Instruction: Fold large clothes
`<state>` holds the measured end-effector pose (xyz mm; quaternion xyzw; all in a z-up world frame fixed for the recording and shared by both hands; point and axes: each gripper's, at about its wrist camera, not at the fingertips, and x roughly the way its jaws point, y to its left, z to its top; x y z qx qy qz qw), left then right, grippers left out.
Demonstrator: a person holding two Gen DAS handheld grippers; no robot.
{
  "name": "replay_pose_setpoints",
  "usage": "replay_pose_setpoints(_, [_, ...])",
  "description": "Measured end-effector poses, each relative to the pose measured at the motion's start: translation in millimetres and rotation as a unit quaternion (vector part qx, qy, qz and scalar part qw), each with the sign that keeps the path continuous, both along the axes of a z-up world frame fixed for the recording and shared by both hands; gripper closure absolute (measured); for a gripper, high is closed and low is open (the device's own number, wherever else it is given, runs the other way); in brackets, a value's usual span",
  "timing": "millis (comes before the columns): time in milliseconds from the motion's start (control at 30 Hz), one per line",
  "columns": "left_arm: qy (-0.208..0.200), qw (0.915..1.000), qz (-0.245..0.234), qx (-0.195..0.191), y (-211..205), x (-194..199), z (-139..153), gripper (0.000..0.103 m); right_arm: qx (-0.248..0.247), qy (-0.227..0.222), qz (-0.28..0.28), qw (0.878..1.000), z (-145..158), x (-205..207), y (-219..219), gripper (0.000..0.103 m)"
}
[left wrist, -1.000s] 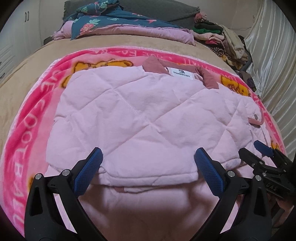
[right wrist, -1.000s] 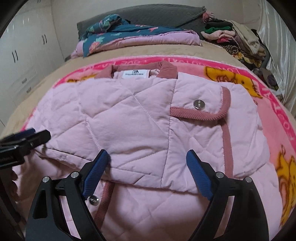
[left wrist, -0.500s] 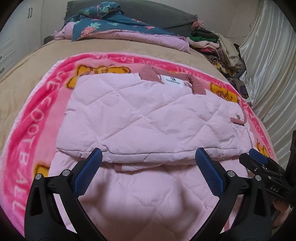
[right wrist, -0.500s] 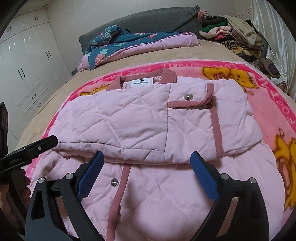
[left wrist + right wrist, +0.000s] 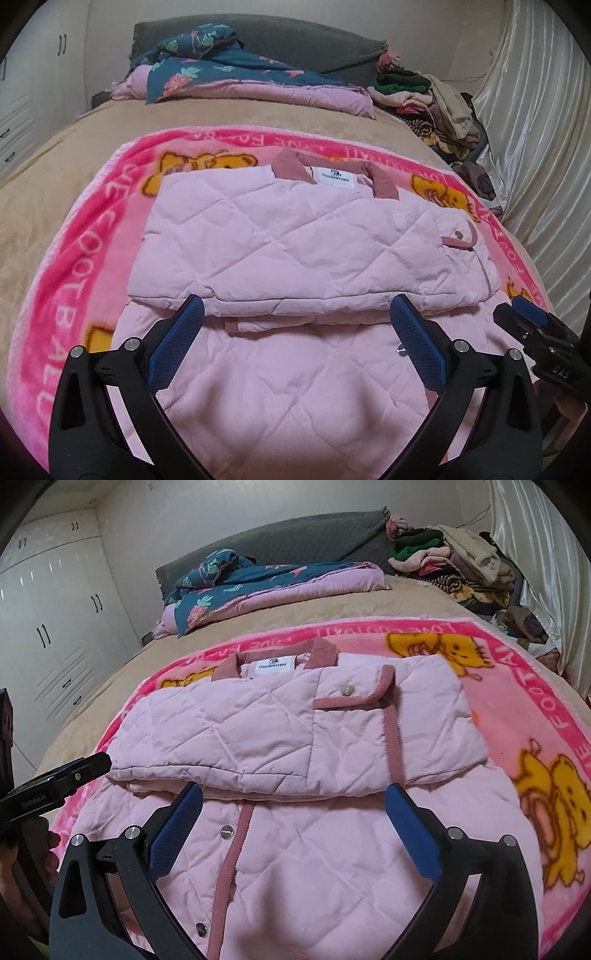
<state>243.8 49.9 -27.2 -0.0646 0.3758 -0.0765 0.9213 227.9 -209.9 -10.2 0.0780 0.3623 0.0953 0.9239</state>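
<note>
Bed point(image 5: 55, 177) under tan cover; plush pink cartoon blanket point(image 5: 74, 280); on it a quilted pink jacket point(image 5: 295, 243), top part folded over. Left tongs point(image 5: 295, 325) gape empty; right tongs point(image 5: 291, 805), jaws just widening, empty.

The pink blanket point(image 5: 74, 280) reads "FOOTBALL" along its left border. The right gripper point(image 5: 554, 347) shows "DAS". The jacket's white neck label point(image 5: 275, 663) is too small to read.

Both tongs, left point(image 5: 295, 325) and right point(image 5: 293, 812), gape wide, the right's jaws just opened, gripping nothing.
</note>
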Motion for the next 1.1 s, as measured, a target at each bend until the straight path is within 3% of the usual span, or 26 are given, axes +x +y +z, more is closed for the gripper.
replay_pose_setpoints(400, [-0.033, 0.9994, 0.005, 0.007, -6.7, -40.6, 15.5, 0.008, 0.002, -0.022, -0.004, 1.0, 22.9, -33.9, -21.5, 0.004])
replay_pose_setpoints(1100, [-0.039, 0.9985, 0.022, 0.034, -6.1, -96.2, 22.1, 0.008, -0.006, -0.036, -0.004, 0.999, 40.4, -88.2, -47.5, 0.004])
